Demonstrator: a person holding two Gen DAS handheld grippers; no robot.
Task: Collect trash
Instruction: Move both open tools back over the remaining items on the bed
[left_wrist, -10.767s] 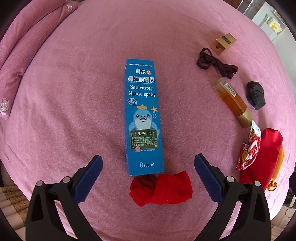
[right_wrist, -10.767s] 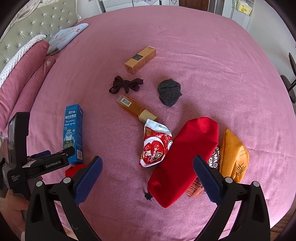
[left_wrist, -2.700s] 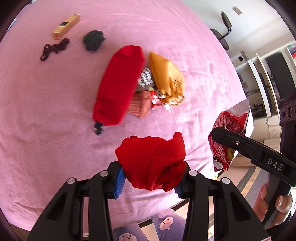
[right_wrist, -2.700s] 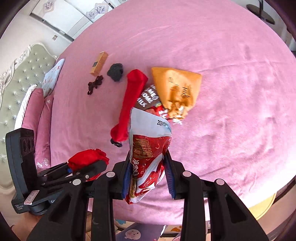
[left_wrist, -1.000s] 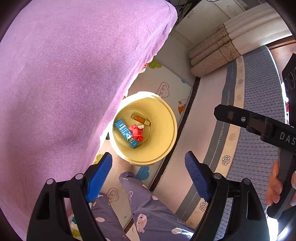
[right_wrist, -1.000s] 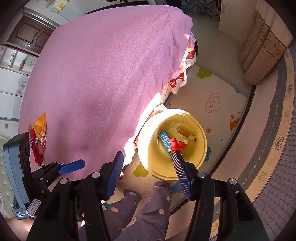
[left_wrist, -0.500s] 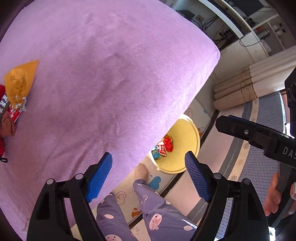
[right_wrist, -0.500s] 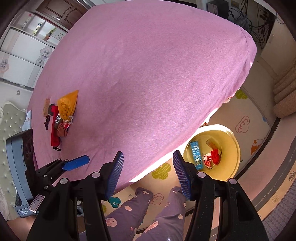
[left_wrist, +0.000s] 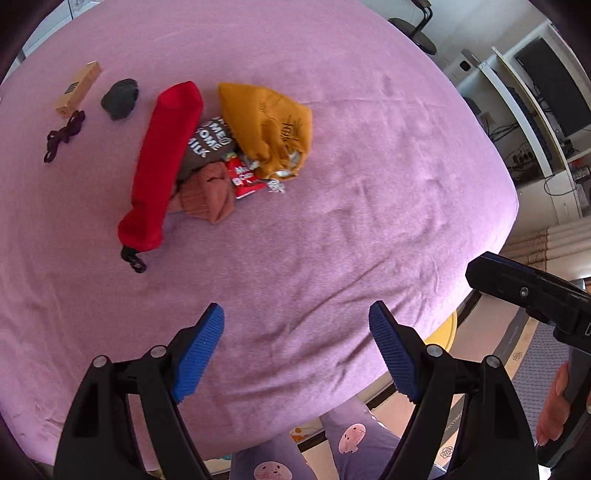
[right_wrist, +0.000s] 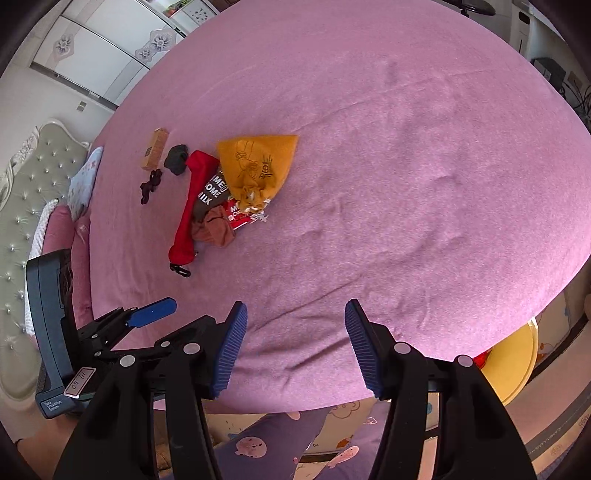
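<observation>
Pink fleece bedding (left_wrist: 332, 184) fills both views, soft and lightly wrinkled, and both claws hang over its near edge with nothing between their ribbed blue pads. The left claw (left_wrist: 295, 350) is spread wide; the right claw (right_wrist: 295, 347) stands about half apart and is empty too.

Trash lies in a heap well ahead of both claws and to their left: a long red cloth pouch (left_wrist: 162, 162) with a black clip at its near end, a mustard drawstring bag (left_wrist: 266, 125) touching it on the right, a brown printed wrapper (left_wrist: 207, 144) wedged between them, a small red packet (left_wrist: 245, 179) and a rust knitted piece (left_wrist: 207, 195) at the near side. Farther off to the left sit a dark grey crumpled lump (left_wrist: 120, 98), a tangled dark lace (left_wrist: 62, 133) and a tan cardboard box (left_wrist: 77, 88), each apart from the heap.

Bare bedding alone lies between the claws and the heap. Right of the right claw, below the bed's edge, a yellow basin (right_wrist: 513, 369) shows part of its rim, with something red inside.
</observation>
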